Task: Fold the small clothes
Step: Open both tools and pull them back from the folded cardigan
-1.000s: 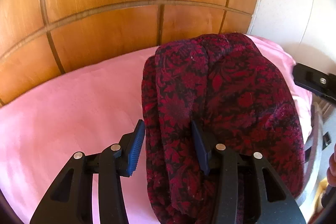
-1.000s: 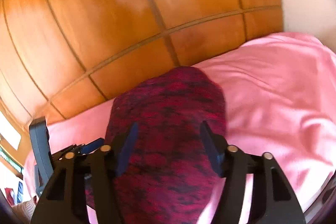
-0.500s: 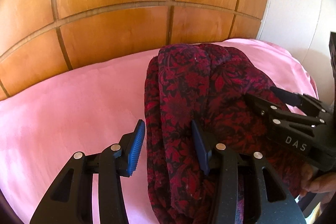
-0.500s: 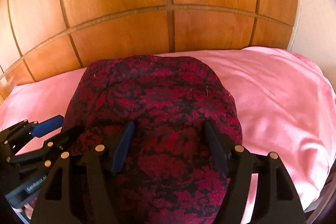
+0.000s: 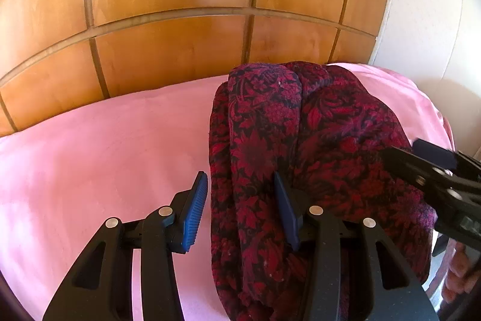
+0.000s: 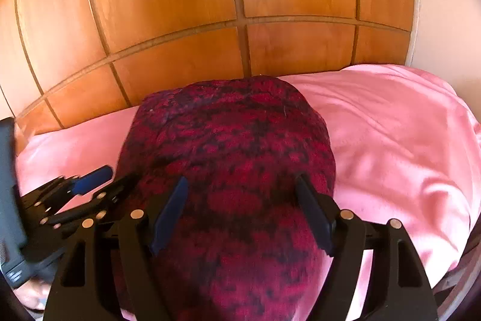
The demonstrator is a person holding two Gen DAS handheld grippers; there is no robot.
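A dark red and black floral garment lies folded in a thick bundle on the pink sheet. In the left wrist view my left gripper straddles the bundle's left folded edge. Its right finger rests against the cloth, while a sliver of sheet shows beside the left pad. The right gripper shows at the right edge, over the bundle's near right side. In the right wrist view the right gripper hangs over the garment, its jaws opening wide and not pressing the cloth. The left gripper is at the left.
A glossy wooden panelled board stands right behind the bed. A white wall rises at the right. The sheet is wrinkled to the right of the bundle and drops off at the bed's right edge. A hand shows bottom right.
The right gripper has swung in over the garment, squared up to it, and its jaws have spread wider. The left gripper and the bundle have hardly moved.
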